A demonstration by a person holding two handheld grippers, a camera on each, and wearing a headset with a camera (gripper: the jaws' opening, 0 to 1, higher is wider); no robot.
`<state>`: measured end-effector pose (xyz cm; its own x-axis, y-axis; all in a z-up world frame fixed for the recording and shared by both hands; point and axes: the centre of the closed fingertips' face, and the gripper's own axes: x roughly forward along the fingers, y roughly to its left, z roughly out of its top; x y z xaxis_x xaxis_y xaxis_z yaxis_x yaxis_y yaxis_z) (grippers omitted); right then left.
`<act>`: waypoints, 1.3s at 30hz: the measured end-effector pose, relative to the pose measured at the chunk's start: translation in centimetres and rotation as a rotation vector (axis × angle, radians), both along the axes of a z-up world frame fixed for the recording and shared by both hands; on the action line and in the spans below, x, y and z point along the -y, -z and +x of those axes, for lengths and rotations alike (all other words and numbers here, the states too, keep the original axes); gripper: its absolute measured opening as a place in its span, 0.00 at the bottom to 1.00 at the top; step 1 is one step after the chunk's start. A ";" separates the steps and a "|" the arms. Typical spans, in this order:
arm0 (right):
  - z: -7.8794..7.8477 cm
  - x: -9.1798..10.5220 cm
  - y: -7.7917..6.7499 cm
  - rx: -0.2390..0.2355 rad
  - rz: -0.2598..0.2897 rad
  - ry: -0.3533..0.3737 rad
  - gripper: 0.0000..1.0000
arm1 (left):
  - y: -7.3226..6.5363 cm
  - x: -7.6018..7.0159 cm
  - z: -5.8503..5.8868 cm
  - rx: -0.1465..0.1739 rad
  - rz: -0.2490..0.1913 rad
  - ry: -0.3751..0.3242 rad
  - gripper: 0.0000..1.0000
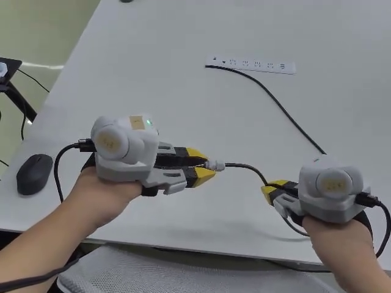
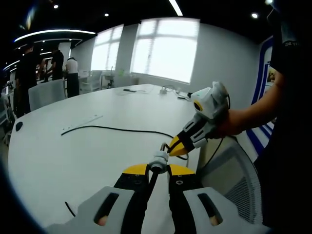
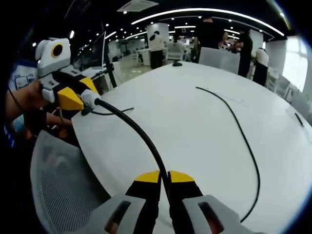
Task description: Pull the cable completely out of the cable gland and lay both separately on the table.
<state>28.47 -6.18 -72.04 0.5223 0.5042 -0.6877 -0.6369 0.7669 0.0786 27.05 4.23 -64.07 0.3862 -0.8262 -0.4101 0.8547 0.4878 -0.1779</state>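
Cable gland (image 1: pixel 214 165): small and pale, up in the air over the near edge of the table (image 1: pixel 183 97), pinched at the yellow tips of the left gripper (image 1: pixel 206 166). Jaws there clamped tight on it, tips pointing toward the person's right.

Cable (image 1: pixel 244 166): black, comes straight out of the gland's front end, sags a little, then dips into the right gripper (image 1: pixel 270 190). Clamped on the cable too, jaws nearly touching, with the black line running down between them. Seated in the gland, by the look of it, though too small to say how deep.

Grippers facing each other, near but apart, a hand wrapped round each.

Further out on the table: white power strip (image 1: pixel 253 64) lying flat, its own black cord (image 1: pixel 287 116) curving back toward the near edge on the right. Dark mouse (image 1: pixel 33 173) at the left edge. Mesh chair (image 1: pixel 140 271) tucked just under the near edge.
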 end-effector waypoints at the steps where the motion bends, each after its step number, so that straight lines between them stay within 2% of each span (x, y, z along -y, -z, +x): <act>1: 0.0 0.0 0.0 0.003 -0.001 -0.003 0.00 | 0.0 0.0 0.0 0.003 0.002 -0.001 0.15; 12: -0.8 -0.2 -0.3 0.027 -0.038 -0.070 0.01 | -0.2 -0.2 0.1 -0.001 0.009 -0.008 0.15; 18: -0.9 -0.7 -0.9 0.048 -0.051 -0.101 0.08 | 0.1 -0.1 -0.1 -0.008 0.014 -0.003 0.15; 24: -1.2 -2.4 -2.5 0.088 -0.072 -0.174 0.16 | 0.2 0.0 -0.2 -0.014 0.013 -0.004 0.15; 30: -1.1 -5.2 -4.9 0.160 -0.092 -0.282 0.18 | 0.3 -0.2 -0.2 -0.015 0.018 -0.002 0.15; 32: -1.0 -6.1 -5.6 0.188 -0.113 -0.324 0.18 | 0.3 -0.2 -0.2 -0.020 0.016 -0.003 0.15; 36: -1.1 -7.7 -6.2 0.230 -0.147 -0.394 0.17 | 0.5 -0.4 -0.2 -0.019 0.020 0.001 0.15; 39: -1.1 -8.3 -6.3 0.244 -0.159 -0.414 0.13 | 0.5 -0.4 -0.2 -0.020 0.020 0.000 0.15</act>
<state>27.34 2.11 -65.76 0.4562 0.6017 -0.6556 -0.8752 0.4368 -0.2081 26.87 4.63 -64.57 0.3779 -0.8178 -0.4340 0.8511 0.4914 -0.1848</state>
